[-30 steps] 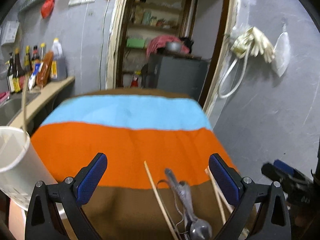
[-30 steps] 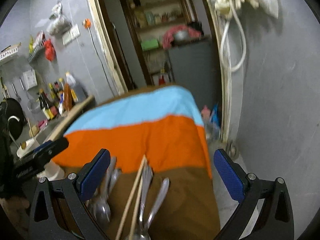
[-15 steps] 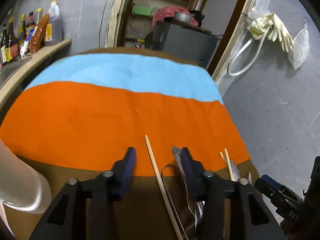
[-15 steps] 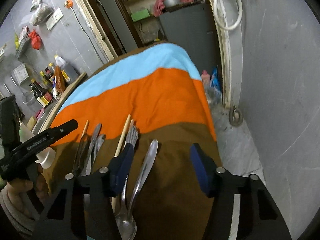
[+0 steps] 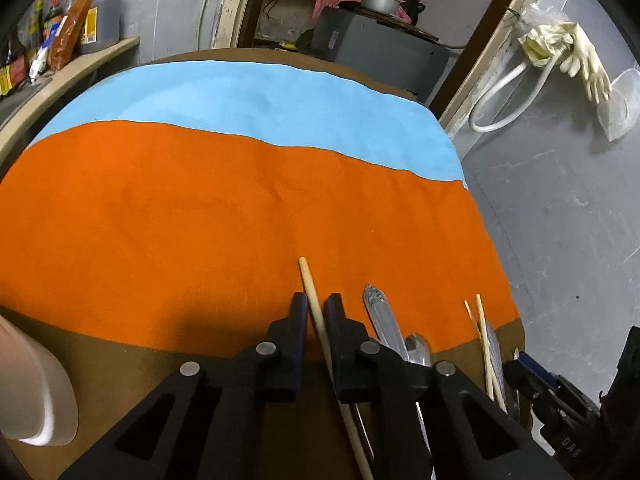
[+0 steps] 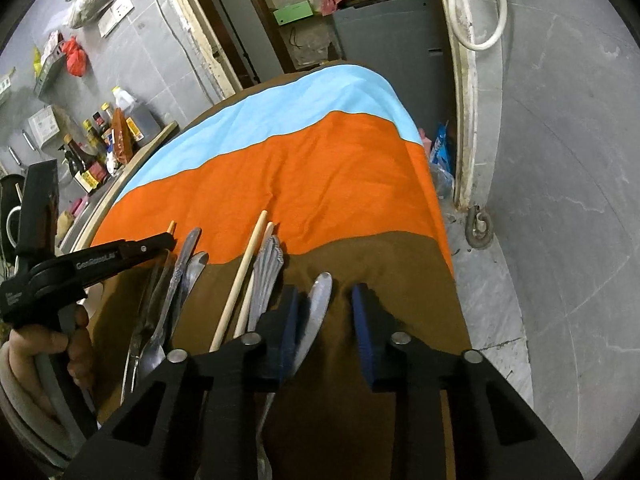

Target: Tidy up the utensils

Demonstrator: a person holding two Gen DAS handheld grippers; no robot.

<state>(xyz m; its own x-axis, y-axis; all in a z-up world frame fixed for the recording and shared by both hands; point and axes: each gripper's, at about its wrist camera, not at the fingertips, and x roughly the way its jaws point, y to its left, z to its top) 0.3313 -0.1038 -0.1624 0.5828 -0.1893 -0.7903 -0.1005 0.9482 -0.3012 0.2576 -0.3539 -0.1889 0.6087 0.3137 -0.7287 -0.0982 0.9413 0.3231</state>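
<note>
Utensils lie on the brown band of a striped tablecloth [image 5: 200, 208]. My left gripper [image 5: 316, 308] is shut on a wooden chopstick [image 5: 310, 284] that lies on the cloth. To its right lie metal spoon handles [image 5: 380, 312] and two more chopsticks [image 5: 482, 324]. In the right wrist view my right gripper [image 6: 325, 304] is part open around a metal spoon handle [image 6: 320, 300] without gripping it. Left of it lie two chopsticks [image 6: 248, 260], a fork [image 6: 266, 268] and more spoons [image 6: 182, 264]. The left gripper also shows in the right wrist view [image 6: 160, 242].
A white cup [image 5: 36, 392] stands at the table's left front corner. A counter with sauce bottles [image 6: 100, 148] runs along the left wall. The table's right edge drops to a grey floor [image 6: 540, 240]. A grey cabinet [image 5: 380, 48] stands behind.
Both grippers came down onto the utensils and narrowed. The left one closed on the chopstick; the right one closed partway around the spoon handle.
</note>
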